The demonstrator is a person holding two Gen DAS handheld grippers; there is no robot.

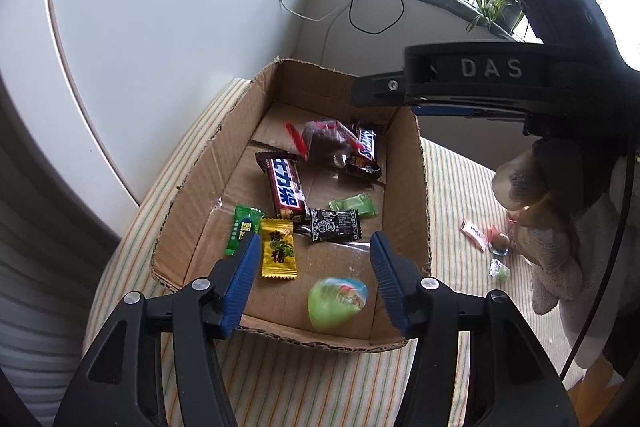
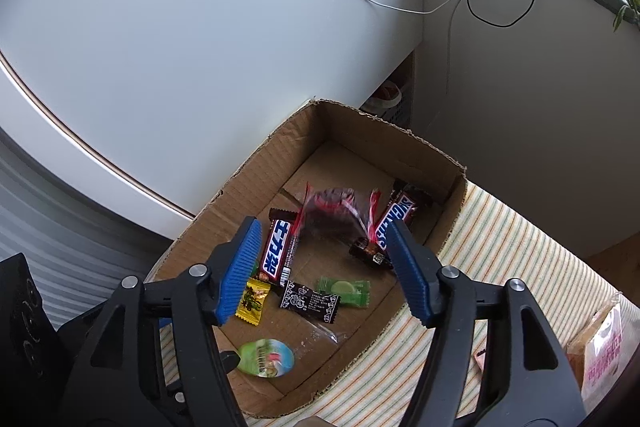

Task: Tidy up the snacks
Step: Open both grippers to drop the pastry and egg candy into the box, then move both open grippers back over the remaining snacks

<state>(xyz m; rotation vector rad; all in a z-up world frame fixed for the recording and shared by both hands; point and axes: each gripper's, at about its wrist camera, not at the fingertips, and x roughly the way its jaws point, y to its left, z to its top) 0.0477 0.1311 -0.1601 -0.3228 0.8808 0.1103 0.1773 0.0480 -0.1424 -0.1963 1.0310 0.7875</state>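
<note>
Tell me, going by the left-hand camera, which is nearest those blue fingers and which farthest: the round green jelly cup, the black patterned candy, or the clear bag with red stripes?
Measured from the left gripper:
1. Round green jelly cup, between the open fingers, at the cardboard box's near end.
2. Black patterned candy, mid-box.
3. Clear bag with red stripes, toward the far wall.

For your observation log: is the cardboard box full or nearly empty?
Partly filled: the cardboard box holds a single scattered layer of snacks, with bare floor between them.
</note>
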